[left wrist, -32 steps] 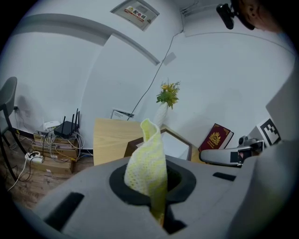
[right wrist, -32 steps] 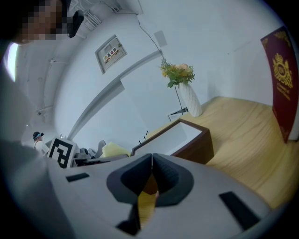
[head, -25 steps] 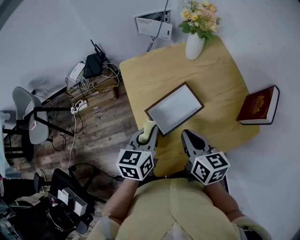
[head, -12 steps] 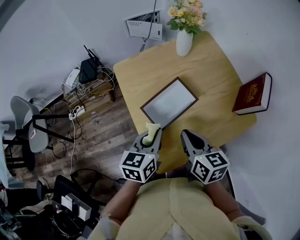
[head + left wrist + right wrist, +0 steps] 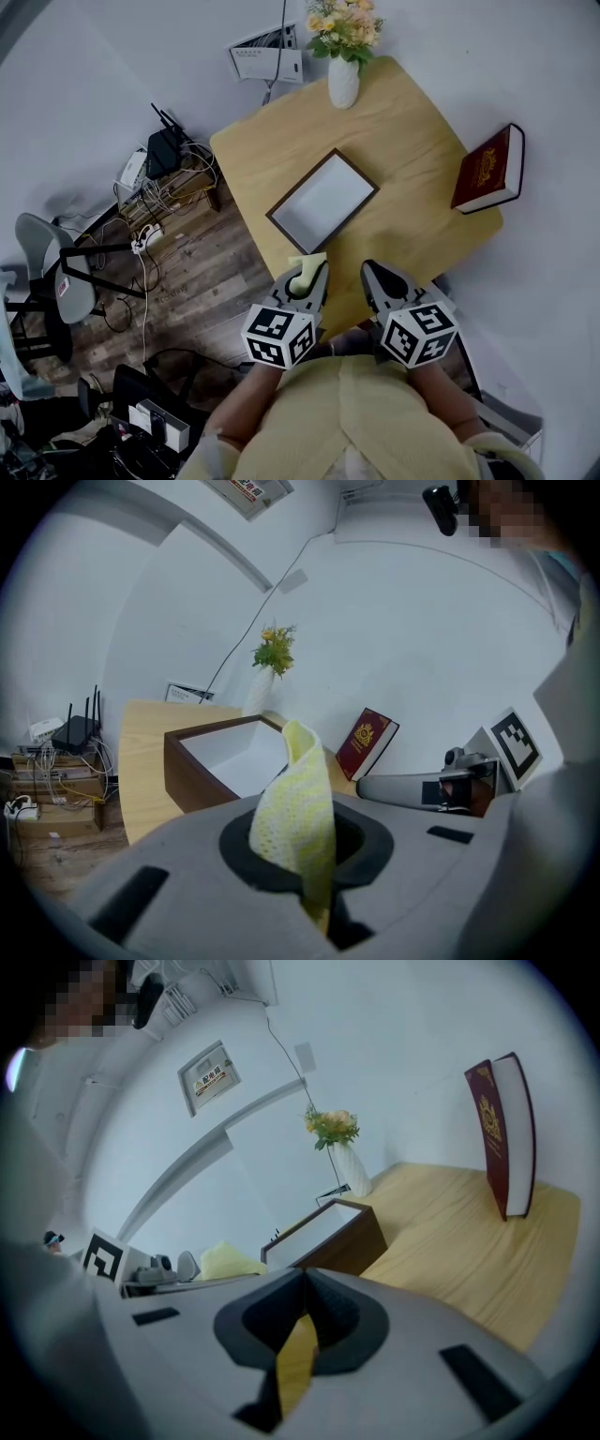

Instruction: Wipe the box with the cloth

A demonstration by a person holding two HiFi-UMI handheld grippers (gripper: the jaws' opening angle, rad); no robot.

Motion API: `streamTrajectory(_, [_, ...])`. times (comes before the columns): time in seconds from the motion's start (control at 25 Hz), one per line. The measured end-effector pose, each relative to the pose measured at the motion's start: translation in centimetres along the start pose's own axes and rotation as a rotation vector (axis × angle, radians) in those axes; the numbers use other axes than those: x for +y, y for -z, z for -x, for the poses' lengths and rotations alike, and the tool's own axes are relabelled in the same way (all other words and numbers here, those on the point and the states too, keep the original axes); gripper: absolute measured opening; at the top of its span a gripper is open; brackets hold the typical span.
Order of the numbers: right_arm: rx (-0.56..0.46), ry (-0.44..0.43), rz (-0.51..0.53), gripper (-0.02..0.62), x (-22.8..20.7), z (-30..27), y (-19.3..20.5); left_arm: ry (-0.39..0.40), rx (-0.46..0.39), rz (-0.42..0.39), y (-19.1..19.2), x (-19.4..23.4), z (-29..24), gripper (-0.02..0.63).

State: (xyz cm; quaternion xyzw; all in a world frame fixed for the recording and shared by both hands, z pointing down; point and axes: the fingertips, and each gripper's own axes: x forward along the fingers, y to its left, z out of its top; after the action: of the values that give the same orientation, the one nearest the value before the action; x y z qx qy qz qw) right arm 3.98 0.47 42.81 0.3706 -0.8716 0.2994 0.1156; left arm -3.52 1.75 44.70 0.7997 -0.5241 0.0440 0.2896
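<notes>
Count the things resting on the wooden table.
3: a white vase of flowers at the far edge, an open brown box in the middle, a red book upright at the right edge. Nothing seems hidden.

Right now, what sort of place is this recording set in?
Probably a small office or workroom: a wooden table with a vase of flowers and a red book, a router with tangled cables beside it, and an office chair.

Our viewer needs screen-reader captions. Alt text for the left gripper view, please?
The left gripper is shut on a yellow cloth that sticks up between its jaws. Beyond stands an open brown box, white inside, on a wooden table, with a red book to its right.
</notes>
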Motion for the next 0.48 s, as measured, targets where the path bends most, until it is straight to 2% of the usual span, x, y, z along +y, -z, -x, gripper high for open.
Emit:
streamTrajectory(0.28, [-0.026, 0.034, -0.015, 0.031, -0.8, 1.1, -0.2, 0.032, 0.011, -0.024, -0.1, -1.4, 0.5, 0.025])
streamTrajectory(0.48, [-0.056, 0.064, -0.021, 0.029, -1.5, 1.7, -0.8, 0.090, -0.004, -0.064, -1.2, -3.6, 1.1, 0.025])
